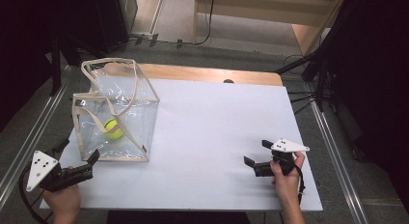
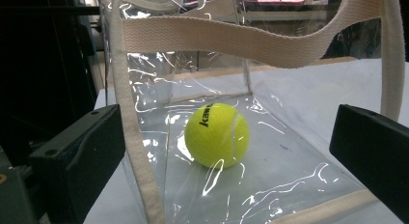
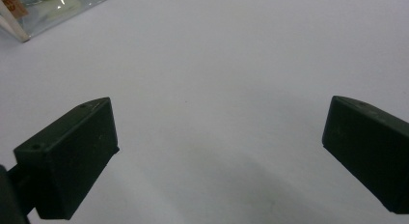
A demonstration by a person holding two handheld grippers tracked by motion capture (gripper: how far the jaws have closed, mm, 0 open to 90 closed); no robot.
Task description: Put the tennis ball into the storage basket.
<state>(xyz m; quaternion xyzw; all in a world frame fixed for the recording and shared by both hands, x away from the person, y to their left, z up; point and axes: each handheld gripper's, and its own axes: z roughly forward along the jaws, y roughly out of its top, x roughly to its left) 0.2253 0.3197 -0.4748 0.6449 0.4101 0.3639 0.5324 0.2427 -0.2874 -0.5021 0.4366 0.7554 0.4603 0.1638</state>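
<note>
A clear plastic bag [image 1: 140, 113] with cream webbing trim and handles stands upright at the left of the white table [image 1: 217, 127]. A yellow-green tennis ball [image 1: 113, 129] lies inside it on the bottom. My left gripper [image 1: 77, 154] is open just in front of the bag's near left corner, nothing between its jaws. Its own view looks through the bag wall [image 2: 289, 151] at the ball [image 2: 217, 135], with a handle strap [image 2: 251, 40] across the top. My right gripper [image 1: 257, 153] is open low over bare table at the right, holding nothing; a bag corner [image 3: 29, 16] shows far off.
The table's wooden back edge [image 1: 212, 73] shows beyond the white sheet. Metal rails [image 1: 29, 132] run along the floor at both sides. Dark stands and cables [image 1: 308, 84] sit off the far right corner. Bare white surface spans between the bag and the right gripper.
</note>
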